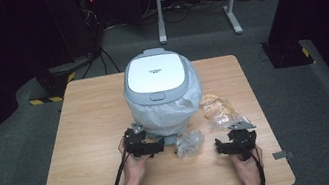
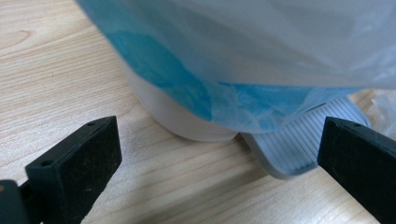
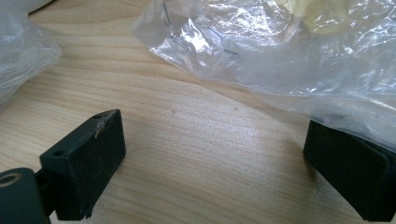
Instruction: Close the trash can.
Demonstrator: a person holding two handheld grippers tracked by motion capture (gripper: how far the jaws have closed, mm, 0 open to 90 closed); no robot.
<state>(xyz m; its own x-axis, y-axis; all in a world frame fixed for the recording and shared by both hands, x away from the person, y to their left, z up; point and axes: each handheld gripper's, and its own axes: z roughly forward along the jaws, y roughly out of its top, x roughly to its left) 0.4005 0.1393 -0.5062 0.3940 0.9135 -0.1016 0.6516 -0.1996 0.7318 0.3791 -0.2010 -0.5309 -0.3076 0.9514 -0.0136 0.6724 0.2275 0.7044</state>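
Two forearms enter from the bottom of the high view, each hand holding a black two-jaw gripper over the light wooden counter [image 1: 83,136]. The left gripper [image 1: 160,146] is held at the foot of the grey-and-white lidded bin [image 1: 159,75], which stands at counter centre, lid closed, with a pale translucent plastic liner [image 1: 175,106] draped over its body. The right gripper [image 1: 221,147] is seen to the right, just below a crumpled clear plastic bag with yellowish contents [image 1: 218,109]. A smaller crumpled clear plastic wad [image 1: 189,143] lies between the two grippers.

Left gripper view: its fingers [image 2: 74,168] are spread wide apart with nothing between them, only bare counter [image 2: 56,79]. The bin's white base [image 2: 187,123] is seen up close, with the liner [image 2: 289,42] hanging over it and showing blue at its lower edge. A grey ribbed pedal [image 2: 292,147] juts from under the base, just beside the right-hand finger; contact cannot be told. From above, this pedal is largely hidden by the gripper.

Right gripper view: its fingers [image 3: 86,161] are likewise wide apart and empty over bare wood [image 3: 196,154]. The clear bag [image 3: 289,56] lies just ahead, its edge overlapping the right-hand finger; yellowish content is glimpsed at the top. Another bit of clear plastic [image 3: 23,51] is seen at the left edge.
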